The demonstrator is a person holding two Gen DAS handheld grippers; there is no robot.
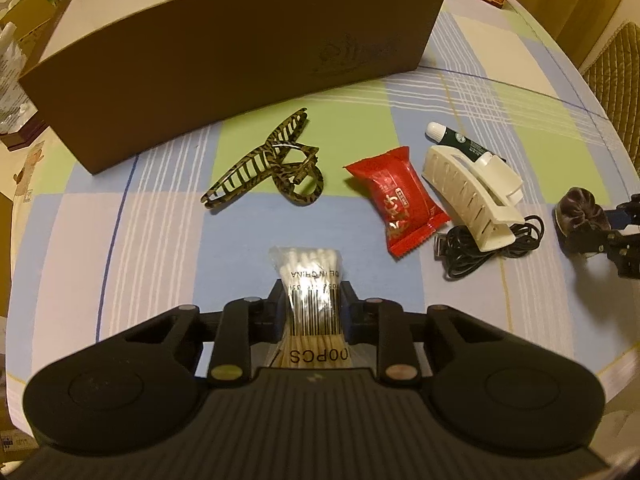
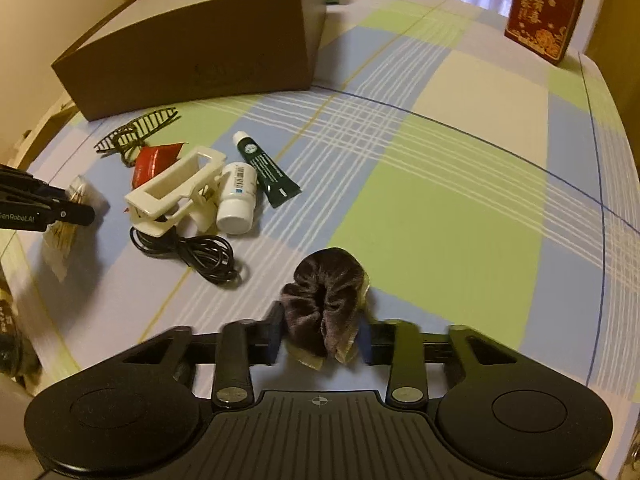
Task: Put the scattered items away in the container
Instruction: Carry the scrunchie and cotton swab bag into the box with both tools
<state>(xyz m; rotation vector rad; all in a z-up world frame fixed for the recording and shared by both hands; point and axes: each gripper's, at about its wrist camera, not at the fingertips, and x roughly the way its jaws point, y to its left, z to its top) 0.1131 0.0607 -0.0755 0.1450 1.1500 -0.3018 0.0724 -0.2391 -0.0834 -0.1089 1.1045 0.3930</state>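
Toward the worktop's far left corner stood the brown box [image 1: 224,60], its inside hidden in both views, so whether anything was tidied yet could not be told. The left gripper [image 1: 310,304] had its jaws closed on a cotton swab packet [image 1: 310,276] near the front edge. Still loose, left to right, lay the patterned hair claw [image 1: 264,164], red snack packet [image 1: 396,204], white hair claw [image 1: 468,192], green tube [image 1: 460,140] and black cable [image 1: 480,248]. The right gripper [image 2: 320,332] had its jaws pressed against a dark scrunchie [image 2: 324,300], seemingly gripped. Most of the job appeared to remain. Only the right wrist view showed the small white bottle [image 2: 238,196] clearly, lying just beside the white claw.
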